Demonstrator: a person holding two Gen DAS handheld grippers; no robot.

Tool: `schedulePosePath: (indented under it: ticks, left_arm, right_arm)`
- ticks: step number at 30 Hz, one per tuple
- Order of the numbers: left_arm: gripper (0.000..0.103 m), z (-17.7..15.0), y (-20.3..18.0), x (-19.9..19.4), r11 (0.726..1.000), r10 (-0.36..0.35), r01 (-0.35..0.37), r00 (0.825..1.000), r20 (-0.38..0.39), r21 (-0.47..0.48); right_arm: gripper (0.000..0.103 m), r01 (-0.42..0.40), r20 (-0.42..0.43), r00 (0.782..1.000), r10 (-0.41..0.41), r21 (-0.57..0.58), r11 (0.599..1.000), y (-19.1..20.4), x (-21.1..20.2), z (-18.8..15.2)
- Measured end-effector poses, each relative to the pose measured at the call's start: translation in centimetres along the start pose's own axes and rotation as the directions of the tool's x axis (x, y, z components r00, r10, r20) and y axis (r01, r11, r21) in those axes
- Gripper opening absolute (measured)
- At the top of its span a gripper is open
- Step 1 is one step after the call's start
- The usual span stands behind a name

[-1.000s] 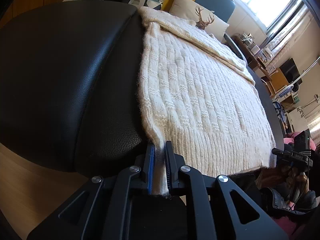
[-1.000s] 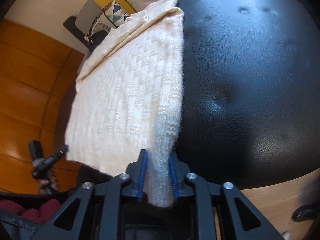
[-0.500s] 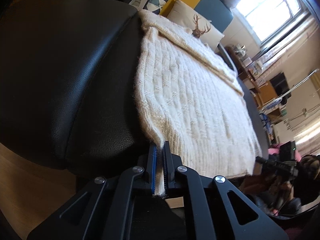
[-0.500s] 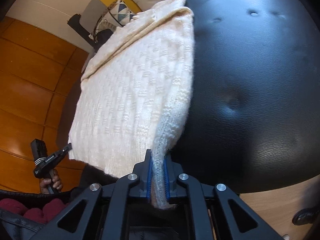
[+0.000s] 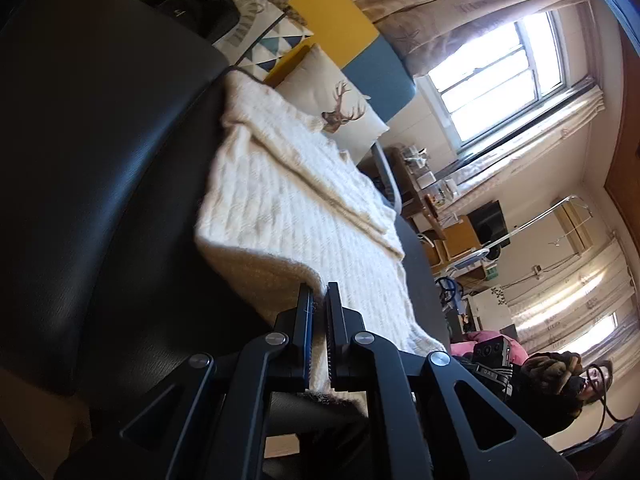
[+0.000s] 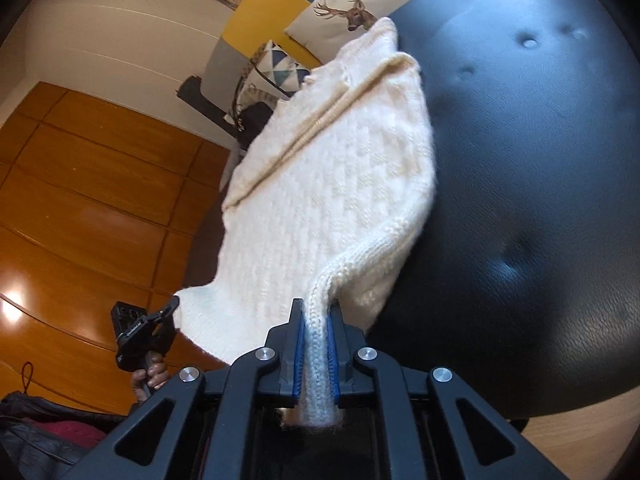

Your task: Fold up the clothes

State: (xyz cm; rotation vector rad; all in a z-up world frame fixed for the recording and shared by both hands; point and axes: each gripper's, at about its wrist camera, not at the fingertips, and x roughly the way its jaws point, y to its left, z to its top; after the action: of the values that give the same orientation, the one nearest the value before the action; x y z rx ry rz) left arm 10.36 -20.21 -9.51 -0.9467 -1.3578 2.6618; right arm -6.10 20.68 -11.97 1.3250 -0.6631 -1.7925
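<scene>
1. Cream knitted sweater [image 6: 336, 184], basket-weave texture with ribbed hem, lies on a black tufted leather seat [image 6: 540, 200], frame centre.
2. Right hand-held gripper [image 6: 314, 344] clamps the ribbed hem corner, having just closed.
3. Left hand-held gripper [image 5: 319, 328] pinches the opposite hem corner, lower centre.

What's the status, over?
Left gripper and right gripper shut on sweater hem corners. Corners lifted off black seat. Nothing in the way.
</scene>
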Motion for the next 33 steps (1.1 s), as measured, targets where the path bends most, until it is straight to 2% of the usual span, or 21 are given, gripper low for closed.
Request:
schedulePosePath:
  ticks: [9, 17, 24, 33]
  left_arm:
    - [0.004, 2.5, -0.7, 0.7, 0.999, -0.045, 0.045, 0.999, 0.021, 0.016]
    - [0.004, 6.2, -2.5, 1.4, 0.995, -0.08, 0.077, 0.995, 0.059, 0.065]
    - [0.004, 11.2, -3.6, 3.3, 0.992, -0.099, 0.089, 0.989, 0.109, 0.091]
    - [0.004, 17.8, -2.6, 7.2, 0.997, -0.052, 0.044, 0.988, 0.145, 0.062]
  right_arm:
    - [0.008, -0.093, 0.06, 0.994, 0.092, 0.016, 0.996, 0.9, 0.5, 2.3]
    - [0.008, -0.197, 0.15, 0.97, 0.191, 0.023, 0.98, 1.8, 1.7, 6.2]
    - [0.008, -0.214, 0.212, 0.955, 0.209, 0.003, 0.977, 3.1, 3.5, 11.9]
    - [0.008, -0.196, 0.273, 0.945, 0.179, 0.033, 0.98, 2.4, 5.7, 18.9]
